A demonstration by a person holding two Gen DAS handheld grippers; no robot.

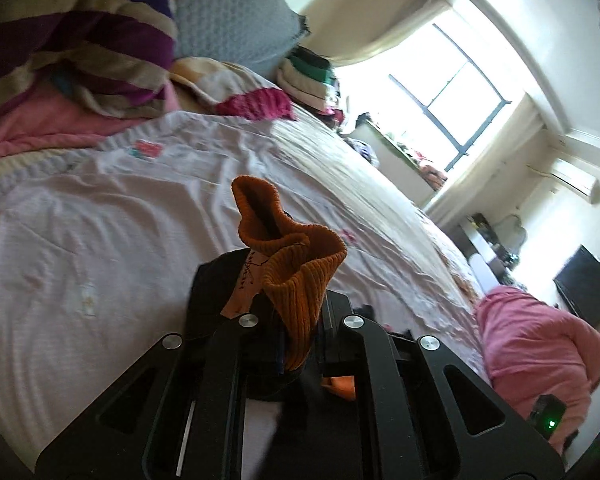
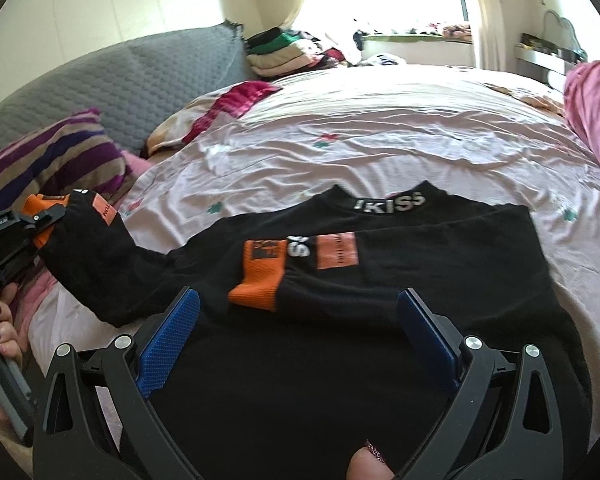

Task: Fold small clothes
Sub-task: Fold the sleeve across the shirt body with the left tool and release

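So the black top [image 2: 380,280] lies on the bed [image 2: 380,136], one sleeve [image 2: 284,280] crossed over its chest; the other sleeve [image 2: 88,256] is lifted off, cuff [image 1: 296,280] pinched in the left tool [image 1: 296,332], probably mid-fold. Body folds remain. Above the hem, the right tool [image 2: 300,336] hovers spread, tilted down.

The black top [image 2: 340,340] lies flat on the bed [image 2: 380,120], neck away, with white letters on its collar. One sleeve is folded across its front. The other sleeve [image 2: 88,264], with its orange cuff [image 1: 296,280], is lifted up.
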